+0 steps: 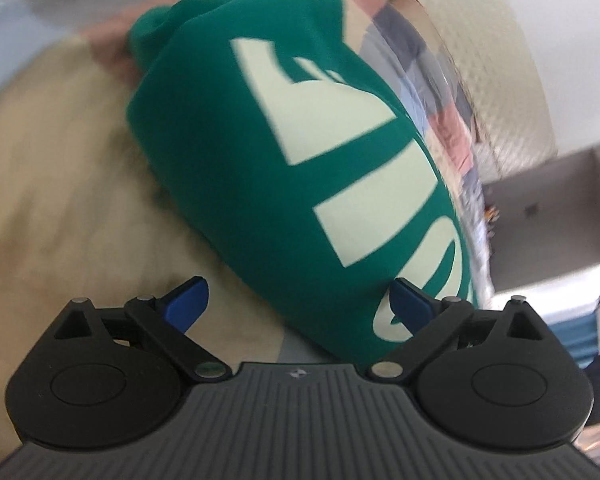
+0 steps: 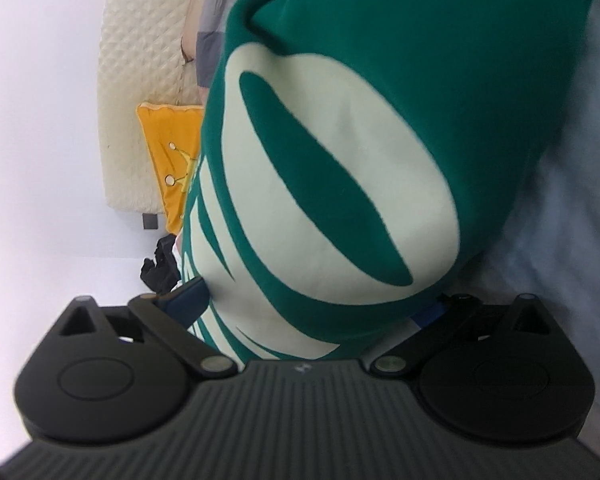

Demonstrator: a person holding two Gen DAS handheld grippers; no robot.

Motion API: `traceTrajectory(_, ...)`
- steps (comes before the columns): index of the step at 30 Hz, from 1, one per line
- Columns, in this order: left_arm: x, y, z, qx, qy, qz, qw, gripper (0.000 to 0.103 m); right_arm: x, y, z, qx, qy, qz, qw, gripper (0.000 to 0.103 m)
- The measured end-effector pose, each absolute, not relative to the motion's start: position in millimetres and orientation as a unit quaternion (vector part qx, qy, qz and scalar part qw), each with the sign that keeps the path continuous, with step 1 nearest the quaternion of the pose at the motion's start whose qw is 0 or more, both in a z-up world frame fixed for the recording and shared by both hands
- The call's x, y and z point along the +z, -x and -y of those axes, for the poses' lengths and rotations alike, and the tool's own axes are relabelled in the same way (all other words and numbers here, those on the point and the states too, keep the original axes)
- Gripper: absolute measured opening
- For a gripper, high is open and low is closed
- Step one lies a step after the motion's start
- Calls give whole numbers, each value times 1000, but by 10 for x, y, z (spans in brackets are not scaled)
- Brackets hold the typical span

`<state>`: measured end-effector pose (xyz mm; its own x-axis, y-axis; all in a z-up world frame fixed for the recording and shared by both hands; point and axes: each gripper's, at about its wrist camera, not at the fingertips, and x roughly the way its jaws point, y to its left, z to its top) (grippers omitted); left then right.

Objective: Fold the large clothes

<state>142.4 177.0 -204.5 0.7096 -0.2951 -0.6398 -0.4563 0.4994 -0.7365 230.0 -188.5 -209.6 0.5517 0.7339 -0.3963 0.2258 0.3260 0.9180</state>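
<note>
A green sweatshirt (image 1: 228, 128) with large pale lettering lies bunched on a bed. In the left wrist view my left gripper (image 1: 300, 300) stands wide open at the garment's near edge, which lies between its blue fingertips (image 1: 188, 300). In the right wrist view the same green sweatshirt (image 2: 400, 80) fills the frame. My right gripper (image 2: 320, 300) is wide open with a thick fold of the garment between its fingers. The right fingertip is mostly hidden by the cloth.
A beige blanket (image 1: 60, 180) lies left of the garment. A checked pink and grey cloth (image 1: 428, 92) and a cream quilted headboard (image 1: 492, 60) lie beyond it. An orange pillow (image 2: 172, 160) leans by the headboard (image 2: 140, 80). Pale blue sheet (image 2: 560, 220) lies to the right.
</note>
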Motion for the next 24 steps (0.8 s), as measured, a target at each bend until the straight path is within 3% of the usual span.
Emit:
traceTrajectory(10, -2275, -1317, -1910, 66, 600, -328, 727, 100, -2235, -2097, 2148, 138, -616, -410, 658, 103)
traceTrajectory(24, -2409, -1302, -1814, 81, 635, -322, 698, 103, -2226, -2169, 2211, 137, -611, -413, 661, 103)
